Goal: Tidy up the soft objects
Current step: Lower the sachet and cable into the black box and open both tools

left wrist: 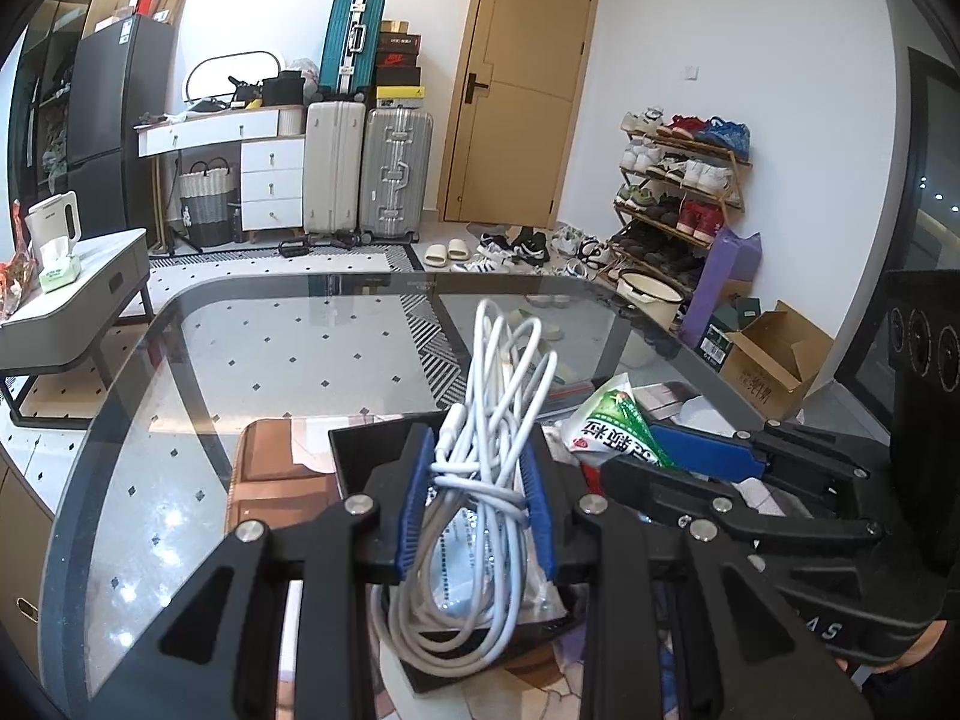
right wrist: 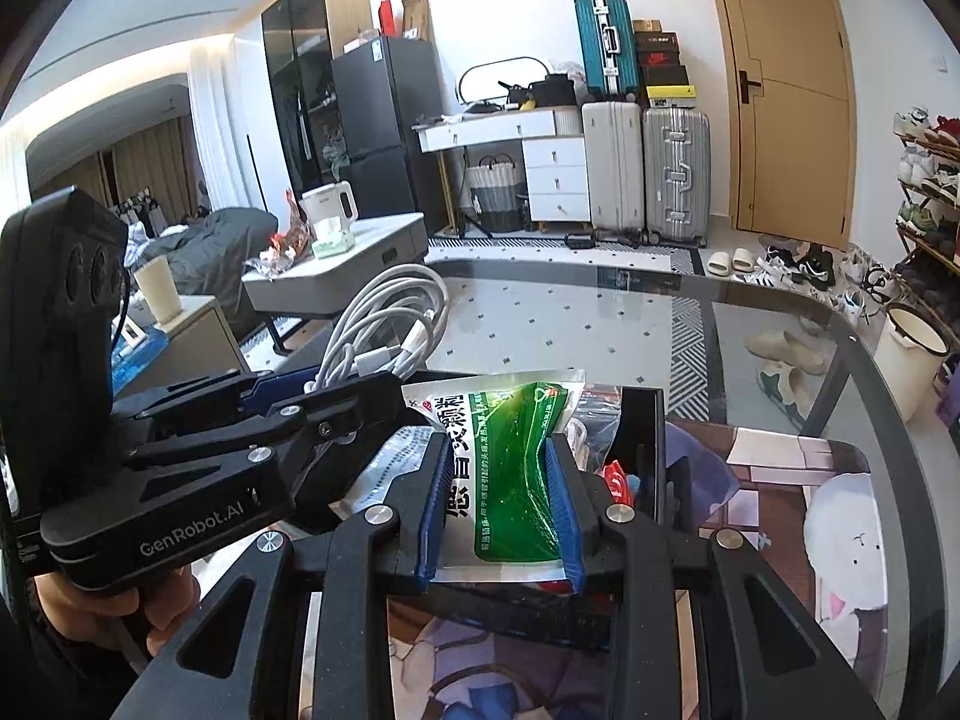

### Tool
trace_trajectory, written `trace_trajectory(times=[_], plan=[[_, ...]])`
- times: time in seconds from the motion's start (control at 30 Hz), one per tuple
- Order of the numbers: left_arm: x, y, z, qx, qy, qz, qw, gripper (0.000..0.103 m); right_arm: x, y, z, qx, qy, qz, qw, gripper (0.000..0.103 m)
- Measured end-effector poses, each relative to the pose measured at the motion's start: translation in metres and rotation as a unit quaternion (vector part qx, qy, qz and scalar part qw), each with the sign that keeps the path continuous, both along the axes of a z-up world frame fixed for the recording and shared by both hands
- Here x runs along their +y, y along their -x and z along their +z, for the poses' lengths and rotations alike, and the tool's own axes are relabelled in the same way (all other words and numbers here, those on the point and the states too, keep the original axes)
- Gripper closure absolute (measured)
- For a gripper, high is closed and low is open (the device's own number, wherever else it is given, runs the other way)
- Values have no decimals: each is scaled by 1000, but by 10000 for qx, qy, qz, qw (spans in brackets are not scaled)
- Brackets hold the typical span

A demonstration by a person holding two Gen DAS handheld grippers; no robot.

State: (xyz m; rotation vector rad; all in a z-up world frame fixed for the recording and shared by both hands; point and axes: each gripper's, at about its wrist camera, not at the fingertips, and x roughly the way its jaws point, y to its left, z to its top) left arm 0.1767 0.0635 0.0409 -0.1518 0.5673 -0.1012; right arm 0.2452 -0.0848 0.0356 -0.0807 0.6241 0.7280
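Looking along the left gripper [left wrist: 477, 483], we see its blue pads clamped on a white cable bundle [left wrist: 489, 420] above a black bin [left wrist: 348, 450] on the glass table [left wrist: 180, 360], the right gripper's fingers crowding in from the right. From the right wrist, the right gripper [right wrist: 501, 495] pinches a green sachet [right wrist: 510, 474] over the bin, the left gripper close on the left.

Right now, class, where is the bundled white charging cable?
The bundled white charging cable is clamped in the left gripper, above the black tray, left of the green sachet.
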Motion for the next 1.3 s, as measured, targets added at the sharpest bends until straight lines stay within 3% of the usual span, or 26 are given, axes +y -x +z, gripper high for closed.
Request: trace_trajectory(times=[0.3, 0.4, 0.43, 0.5, 0.63, 0.67, 0.73, 0.8, 1.1, 1.3], plan=[[-2, -9, -16, 116, -67, -61, 9999, 75, 8, -17, -16, 22, 272, -33, 9996, 72], [-2, -9, -15, 161, -138, -63, 9998, 73, 6, -18, -15, 51, 248, 3, 9997, 59], [-4, -7, -14, 172, -172, -52, 9997, 68, 5, -17, -15, 54, 218, 30, 9997, 51], [-3, -2, -12, 129, -209, 18, 9997, 46, 0, -11, -13, -65, 175, 14, 9998, 42], [4, 15, -7, 31, -160, 89, 9998, 35, -13, 2, -5, -316, 143, -58, 9994, 16], [5, 21, -7, 2, -200, 148, 9997, 19, -16, 6, -4, -378, 134, -79, 9992, 14], [7, 34, -4, -228, -273, 350, 9988, 1, -22, 15, -2, -511, 189, -157, 9984, 5], [8, 45, -2, -421, -320, 414, 9977, 0, -27, 24, -2, -588, 258, -182, 9978, 2], [6, 76, -11, -502, -284, 560, 9968, 0, -52, 50, -8, -738, 190, -331, 9965, 1], [-3, 86, -20, -575, -523, 662, 9948, 0, -58, 67, -10, -975, 122, -284, 9948, 1]])
